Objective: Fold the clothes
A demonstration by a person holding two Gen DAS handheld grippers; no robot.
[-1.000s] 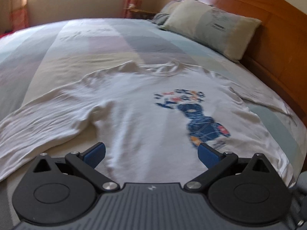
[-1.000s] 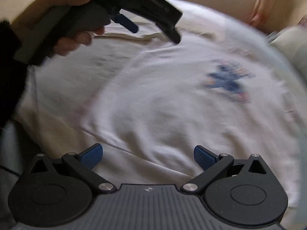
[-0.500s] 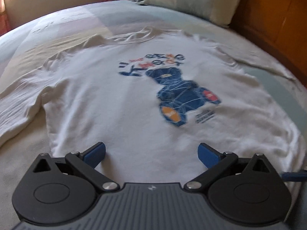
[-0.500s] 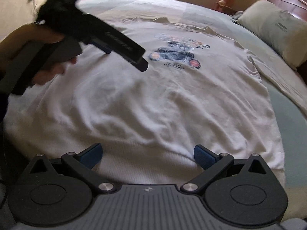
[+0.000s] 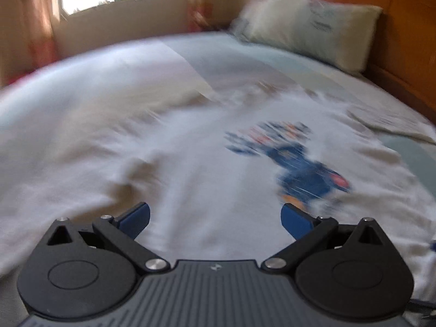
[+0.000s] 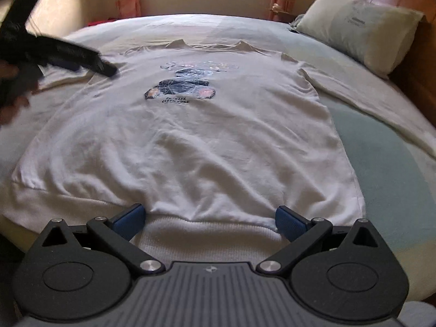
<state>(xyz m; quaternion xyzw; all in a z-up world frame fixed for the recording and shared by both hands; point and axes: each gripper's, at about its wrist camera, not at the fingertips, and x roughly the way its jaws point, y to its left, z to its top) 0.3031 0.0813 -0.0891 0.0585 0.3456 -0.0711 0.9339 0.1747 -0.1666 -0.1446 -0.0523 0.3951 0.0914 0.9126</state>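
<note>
Nothing is folded yet: your left tool [image 5: 215, 218] and right tool [image 6: 208, 219] gape wide, empty, over the white sweatshirt [image 6: 190, 136]; next, pinch its hem [image 6: 207, 231].

White sweatshirt [image 6: 190, 136] flat on bed [image 6: 381, 163] (print up); right tool [image 6: 208, 222] gaping at hem.

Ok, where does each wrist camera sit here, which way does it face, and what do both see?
Left wrist: low over the sweatshirt, facing window and pillow; blurred; own open left gripper shows.
Right wrist: at the hem, facing up the sweatshirt toward the window; own open right gripper, the left gripper and a hand show.
Shared: sweatshirt, pillow, bed.
</note>
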